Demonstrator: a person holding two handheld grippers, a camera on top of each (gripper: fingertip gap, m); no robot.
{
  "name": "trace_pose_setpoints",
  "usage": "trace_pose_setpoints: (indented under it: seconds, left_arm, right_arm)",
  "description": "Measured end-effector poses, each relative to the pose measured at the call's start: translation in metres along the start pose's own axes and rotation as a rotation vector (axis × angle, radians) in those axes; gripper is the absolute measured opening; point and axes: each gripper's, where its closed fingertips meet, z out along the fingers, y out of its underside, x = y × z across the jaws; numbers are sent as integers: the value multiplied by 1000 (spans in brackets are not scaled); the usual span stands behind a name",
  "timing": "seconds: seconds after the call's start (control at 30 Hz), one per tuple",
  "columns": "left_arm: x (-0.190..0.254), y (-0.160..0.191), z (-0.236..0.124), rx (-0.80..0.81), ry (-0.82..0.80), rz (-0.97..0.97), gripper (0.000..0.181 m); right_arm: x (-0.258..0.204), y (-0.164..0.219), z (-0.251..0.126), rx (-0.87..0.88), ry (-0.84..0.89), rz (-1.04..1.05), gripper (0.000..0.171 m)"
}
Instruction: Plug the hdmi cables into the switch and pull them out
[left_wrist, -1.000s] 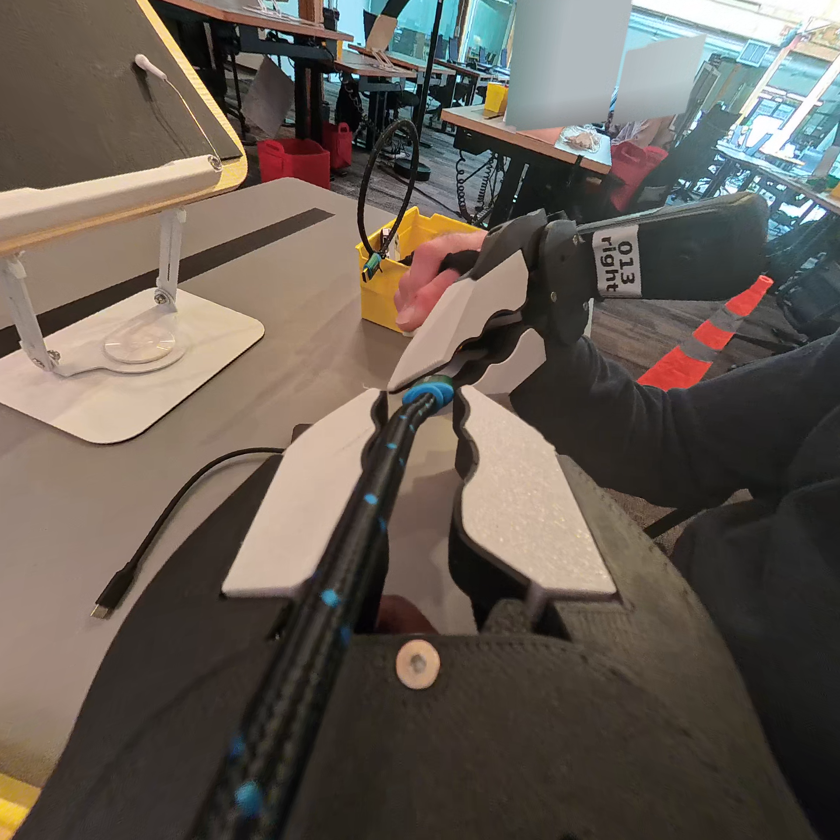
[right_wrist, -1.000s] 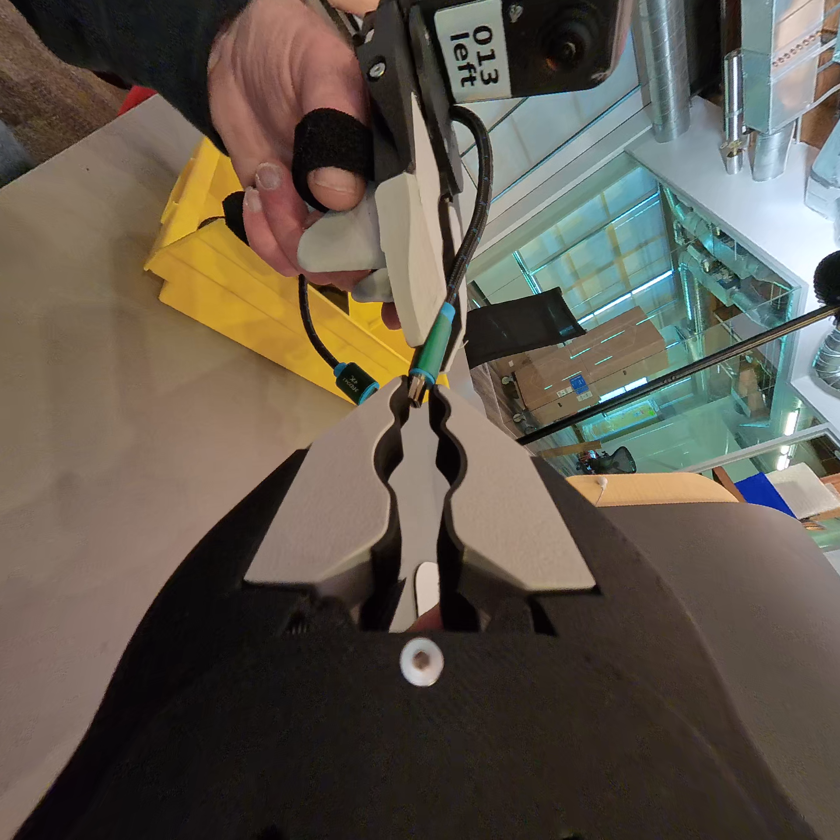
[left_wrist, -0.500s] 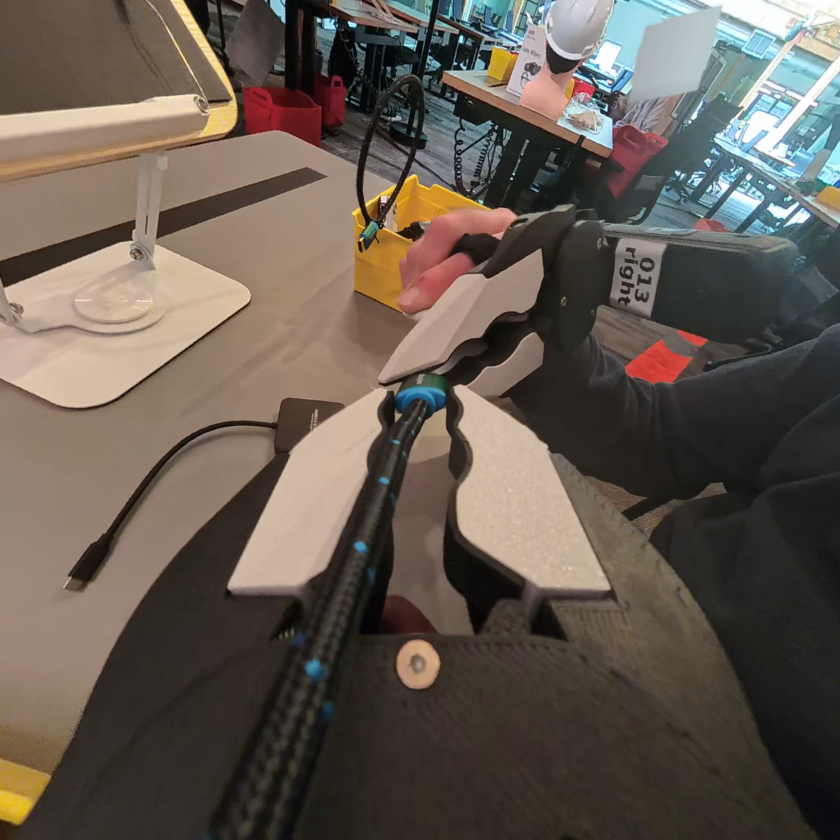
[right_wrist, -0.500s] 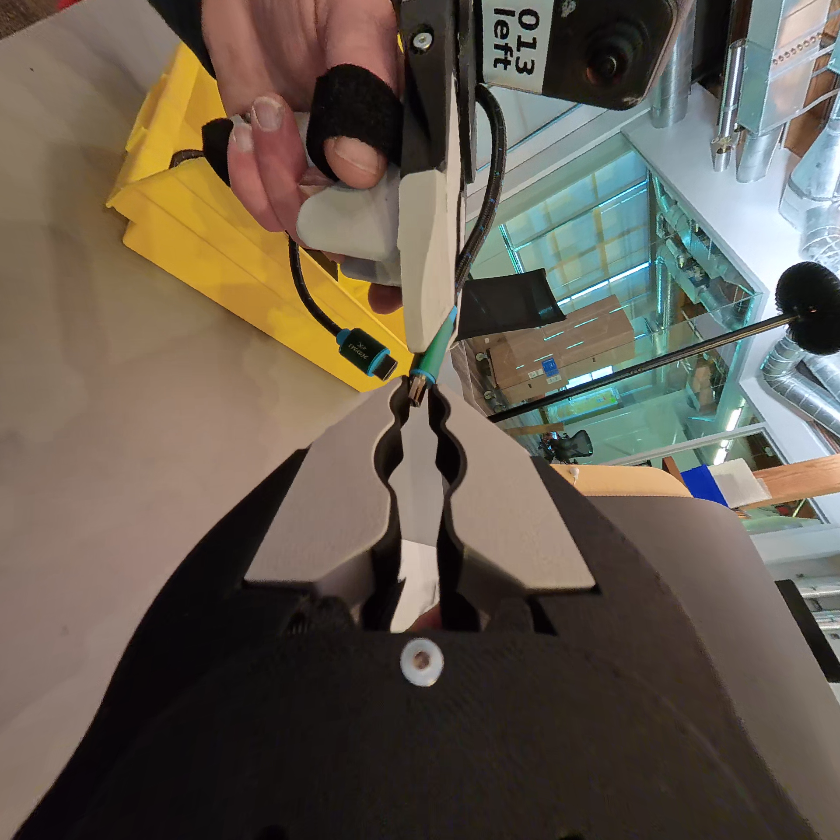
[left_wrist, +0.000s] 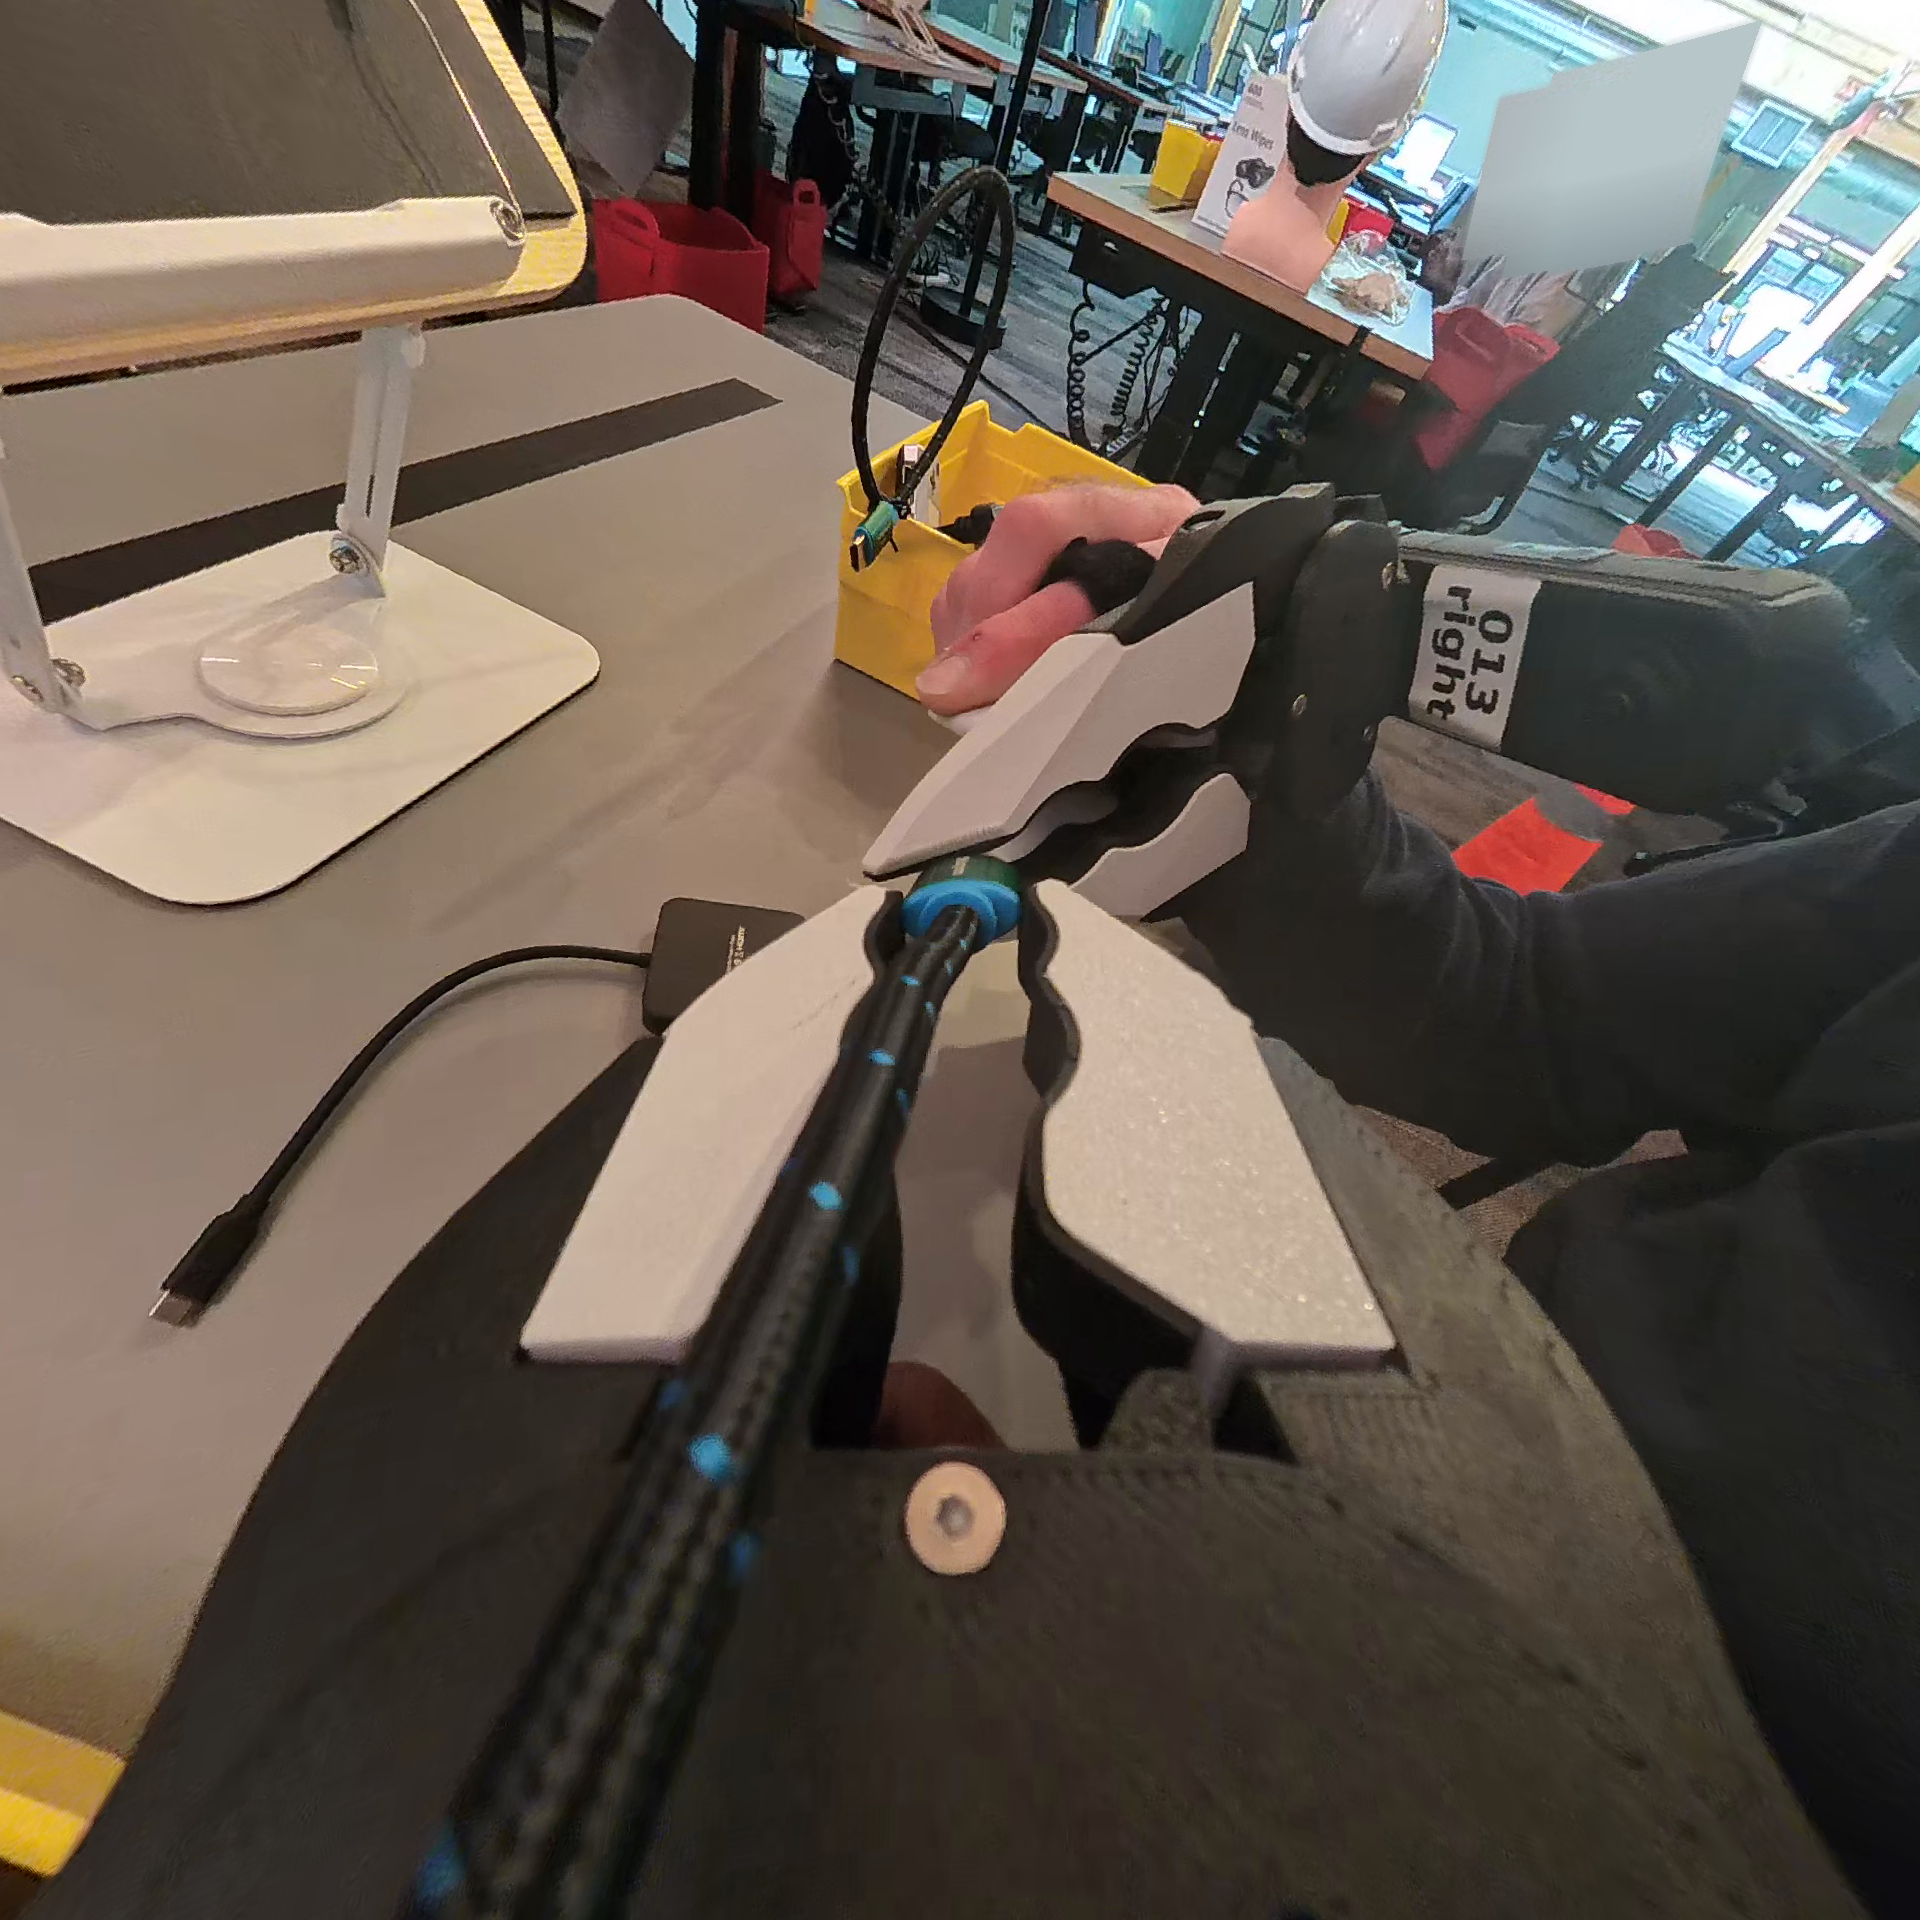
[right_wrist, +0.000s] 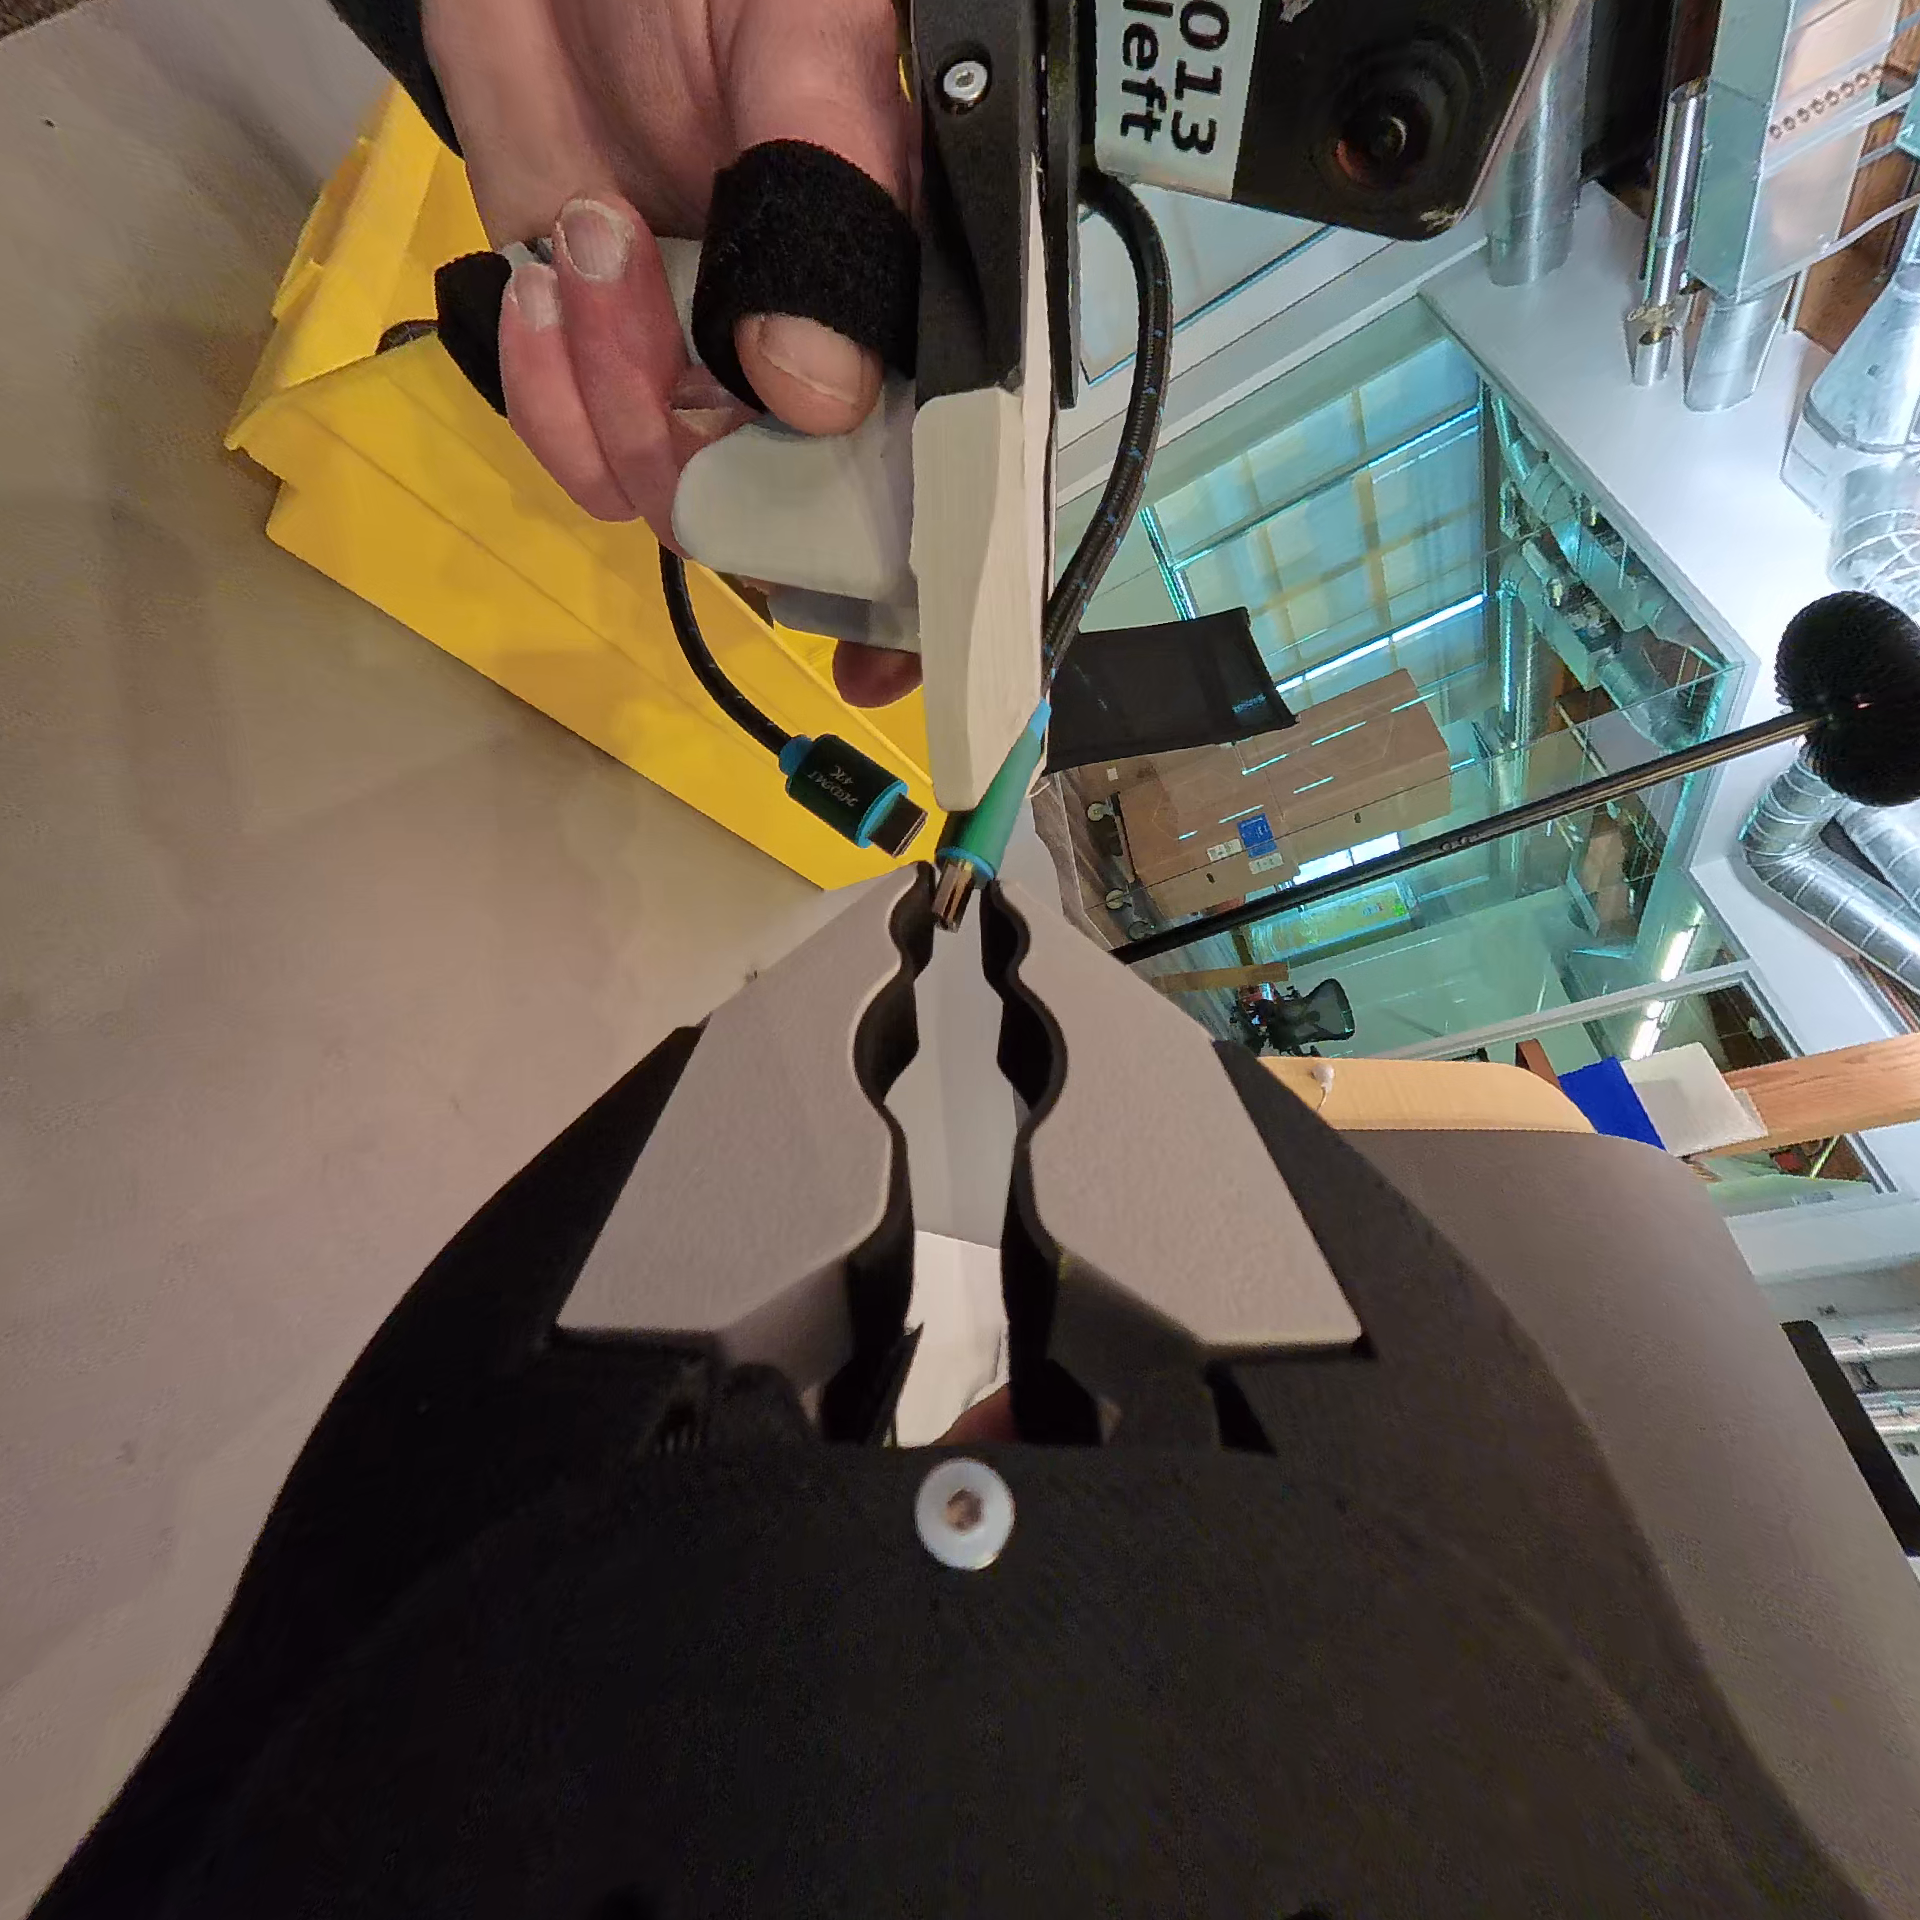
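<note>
A black braided HDMI cable (left_wrist: 831, 1195) with blue flecks runs up between my left gripper's fingers. My left gripper (left_wrist: 956, 909) is shut on it just behind the blue collar of its green plug (left_wrist: 961, 878). My right gripper (left_wrist: 920, 857) meets it tip to tip and is shut on the plug's metal end (right_wrist: 948, 896). In the right wrist view my right gripper (right_wrist: 951, 888) pinches that end, and the left gripper (right_wrist: 971, 769) holds the green plug (right_wrist: 992, 805) from above. The black switch (left_wrist: 717, 951) lies flat on the grey table just left of the fingertips, partly hidden.
The switch's own lead ends in a loose plug (left_wrist: 182, 1299) at the left. A yellow bin (left_wrist: 904, 623) holds a second cable that loops up, its plug (left_wrist: 873, 535) hanging over the rim, also in the right wrist view (right_wrist: 847, 790). A white stand (left_wrist: 291, 748) is far left. Less than 4 cm separates the two grippers' tips.
Both grippers have kept their hold on the same plug while moving together. More of the black switch now shows beside the left fingers, and the stand and bin have shifted in view.
</note>
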Motion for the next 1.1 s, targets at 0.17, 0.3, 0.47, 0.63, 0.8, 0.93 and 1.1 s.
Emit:
trace_pose_setpoints:
  seconds: [0.17,0.3,0.47,0.63,0.8,0.93,1.1]
  left_arm:
    - [2,-2,-1,10,11,-14,21]
    - [0,-3,0,22,9,-24,21]
    - [0,-4,0,41,10,-35,21]
    - [-3,-4,1,51,-1,-36,20]
    - [-4,-6,0,69,0,-40,20]
    - [-6,-7,-2,84,-5,-48,20]
    - [-5,-6,0,87,5,-57,20]
  right_arm:
    - [1,-1,-1,-4,10,-13,6]
    - [1,0,0,-13,9,-22,6]
    - [1,1,0,-18,14,-27,6]
    - [1,3,2,-26,21,-31,6]
    - [2,4,3,-20,34,-25,8]
    - [3,2,1,-2,37,-8,12]
    - [5,-2,0,21,45,8,19]
